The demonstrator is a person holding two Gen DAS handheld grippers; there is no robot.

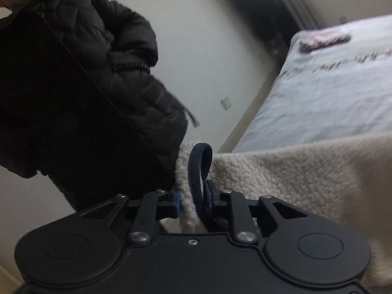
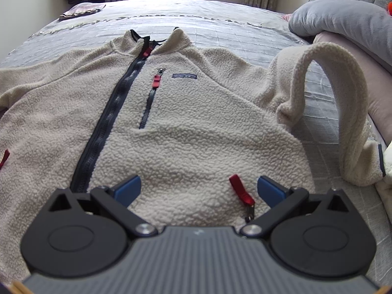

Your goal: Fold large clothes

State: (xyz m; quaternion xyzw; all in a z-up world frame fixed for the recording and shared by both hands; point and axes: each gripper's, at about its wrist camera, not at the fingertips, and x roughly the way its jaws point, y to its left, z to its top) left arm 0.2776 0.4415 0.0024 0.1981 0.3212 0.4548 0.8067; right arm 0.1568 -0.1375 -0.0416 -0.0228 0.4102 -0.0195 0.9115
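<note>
A cream fleece jacket point(image 2: 196, 127) with a dark front zipper lies face up on the bed. My right gripper point(image 2: 199, 186) is open, just above the jacket's lower hem near a red zipper pull point(image 2: 241, 191). The jacket's right-hand sleeve point(image 2: 343, 93) is bent up in an arch. In the left wrist view my left gripper point(image 1: 194, 201) is shut on a cuff of the fleece point(image 1: 281, 176) with its dark blue trim loop point(image 1: 198, 169), held lifted.
A grey-blue quilted bedspread point(image 2: 220, 31) covers the bed. A grey pillow point(image 2: 343, 22) and a pink one lie at the right. A folded cloth point(image 2: 83, 9) sits at the far left corner. A person in a black puffer coat point(image 1: 85, 85) stands close.
</note>
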